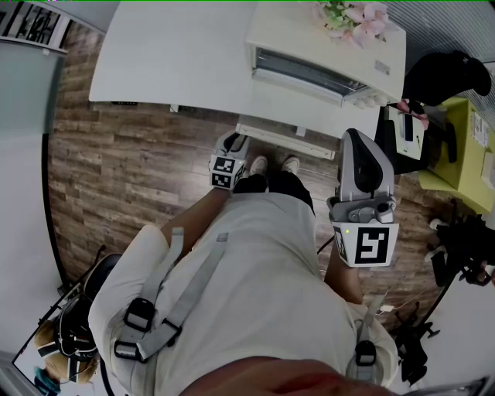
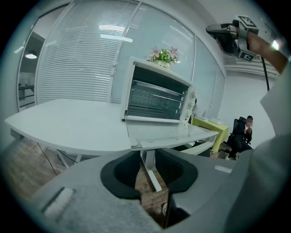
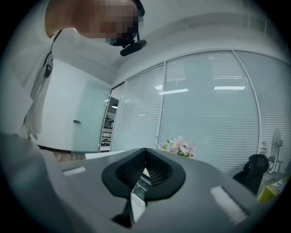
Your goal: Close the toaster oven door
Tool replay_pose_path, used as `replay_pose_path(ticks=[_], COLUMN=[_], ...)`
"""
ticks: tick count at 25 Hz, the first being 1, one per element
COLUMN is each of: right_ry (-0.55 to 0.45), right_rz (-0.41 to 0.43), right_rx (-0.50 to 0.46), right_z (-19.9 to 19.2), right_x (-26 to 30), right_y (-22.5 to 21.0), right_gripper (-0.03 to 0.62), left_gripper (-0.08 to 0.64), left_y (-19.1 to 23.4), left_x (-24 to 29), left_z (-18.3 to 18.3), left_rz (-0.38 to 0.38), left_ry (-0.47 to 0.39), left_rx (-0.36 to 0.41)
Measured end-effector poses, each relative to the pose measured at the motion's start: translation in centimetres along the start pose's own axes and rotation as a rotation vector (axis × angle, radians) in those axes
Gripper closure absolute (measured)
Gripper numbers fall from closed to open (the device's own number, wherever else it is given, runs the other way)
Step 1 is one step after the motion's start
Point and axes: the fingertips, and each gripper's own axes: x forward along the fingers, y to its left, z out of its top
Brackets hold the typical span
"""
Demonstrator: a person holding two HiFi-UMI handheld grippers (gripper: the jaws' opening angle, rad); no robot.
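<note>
A white toaster oven (image 1: 325,54) stands on the white table (image 1: 170,54), near its front edge. Its glass door (image 1: 285,139) hangs open and lies flat, jutting out past the table edge. In the left gripper view the oven (image 2: 157,95) faces me with the door (image 2: 168,134) level in front of it. My left gripper (image 1: 234,143) is held low, just before the door's front edge, shut and holding nothing. My right gripper (image 1: 357,139) is raised higher at the right, shut and holding nothing, pointing over the oven. It shows as the right gripper (image 2: 229,38) in the left gripper view.
Pink flowers (image 1: 354,17) sit on top of the oven. A yellow-green table (image 1: 468,147) and a seated person in black (image 2: 244,132) are at the right. Bags (image 1: 69,332) lie on the wood floor at lower left. Glass walls with blinds (image 3: 204,113) stand behind the table.
</note>
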Motion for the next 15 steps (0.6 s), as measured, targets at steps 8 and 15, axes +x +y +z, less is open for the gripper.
replay_pose_path(ticks=[8,15], right_ry=[-0.004,-0.01], right_rz=[-0.003,-0.002], right_rx=[0.0,-0.001], right_z=[0.2,0.4], right_x=[0.0,0.1], right_y=[0.0,0.1], right_gripper=[0.588,0.588], left_gripper=[0.469,0.471], left_y=[-0.4,-0.5], left_x=[-0.3,-0.6], left_z=[1.4,2.5], left_rz=[-0.007,-0.007], left_ry=[-0.032,-0.053], left_rx=[0.01,0.017])
